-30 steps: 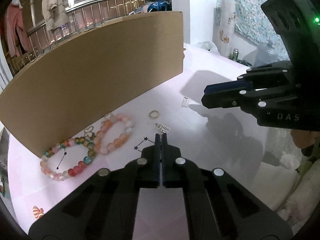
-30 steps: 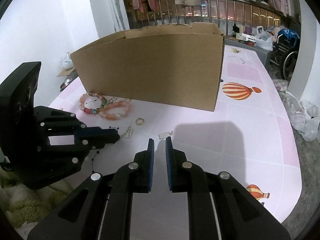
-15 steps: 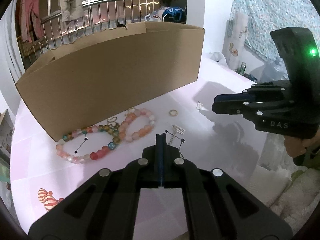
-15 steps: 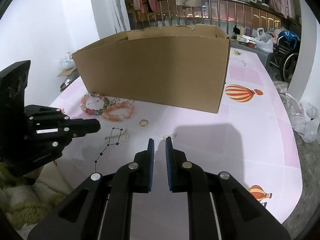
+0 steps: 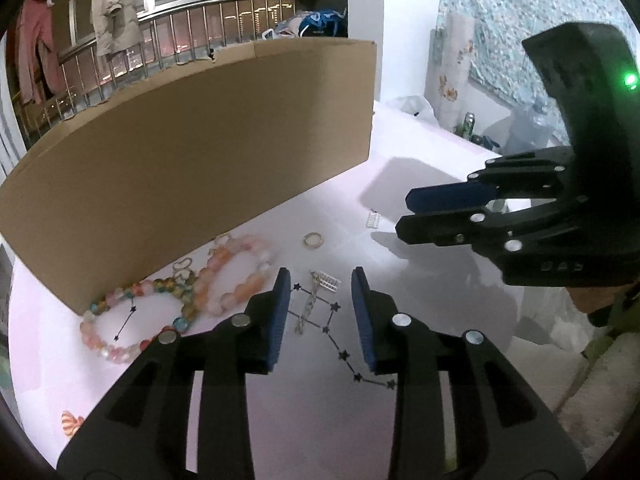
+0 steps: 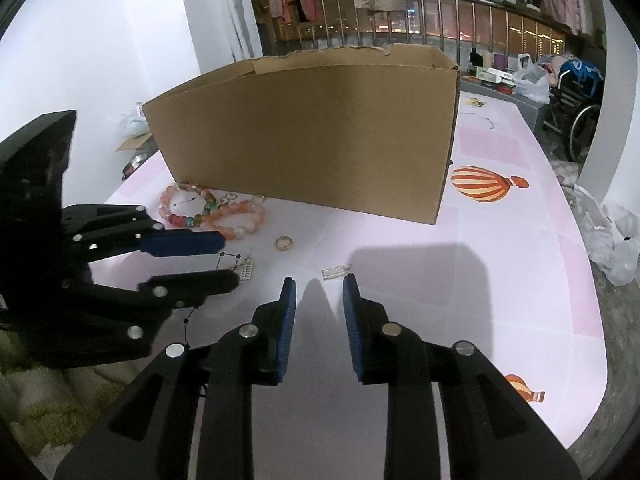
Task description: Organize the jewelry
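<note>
My left gripper (image 5: 320, 284) hangs over the pink table with its jaws opening and nothing pressed between them. A silver charm on a short chain (image 5: 323, 286) lies on the table, showing in the gap between its fingertips. Left of it lie a multicoloured bead bracelet (image 5: 132, 320) and a peach bead bracelet (image 5: 236, 272), and a gold ring (image 5: 313, 240) lies just beyond it. My right gripper (image 6: 319, 284) is opening too, holding nothing, with a second small silver charm (image 6: 335, 271) just past its tips. The ring (image 6: 283, 243) lies further left.
A large open cardboard box (image 6: 320, 132) stands right behind the jewelry. The tablecloth (image 6: 520, 260) carries printed balloons and black star lines. A white plastic bag (image 6: 616, 240) hangs off the table's right edge. The left gripper (image 6: 228, 260) reaches in from the left, close to my right one.
Both grippers have opened: the left from fully shut, the right from a narrow gap. The left gripper has shifted, so the chain charm now shows between its fingers.
</note>
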Demonstrator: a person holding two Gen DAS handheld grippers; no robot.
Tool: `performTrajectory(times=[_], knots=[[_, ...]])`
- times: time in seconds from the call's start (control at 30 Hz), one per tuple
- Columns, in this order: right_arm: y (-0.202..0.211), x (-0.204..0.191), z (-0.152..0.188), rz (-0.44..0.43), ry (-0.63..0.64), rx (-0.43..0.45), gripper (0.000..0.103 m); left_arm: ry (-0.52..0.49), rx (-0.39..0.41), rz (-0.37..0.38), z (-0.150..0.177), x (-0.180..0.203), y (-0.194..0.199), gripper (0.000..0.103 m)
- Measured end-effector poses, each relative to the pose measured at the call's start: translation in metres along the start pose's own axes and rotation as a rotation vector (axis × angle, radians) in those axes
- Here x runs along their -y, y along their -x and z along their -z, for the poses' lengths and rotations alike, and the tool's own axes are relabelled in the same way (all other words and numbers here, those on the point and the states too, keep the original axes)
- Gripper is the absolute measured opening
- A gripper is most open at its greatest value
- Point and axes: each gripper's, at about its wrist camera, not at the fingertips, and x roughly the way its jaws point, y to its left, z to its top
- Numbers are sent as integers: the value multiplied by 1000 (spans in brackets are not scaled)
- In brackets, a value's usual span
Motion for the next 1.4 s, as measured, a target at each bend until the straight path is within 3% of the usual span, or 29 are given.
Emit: performTrajectory(times=[0.27,0.5,0.8,1.4], knots=[[-3,6,-1,-3,-17,0,24,5,-13,11,-5,-4,-12,29],[-5,7,0,-2,-23,-4,24,22,-13,4,-2,-7,-13,15],[-2,4,0,4,-15,0,24,20,-15,2,1,-3,-9,6],[1,-2,0,13,-7,6,24,38,40,-17,3,-8,6,2]])
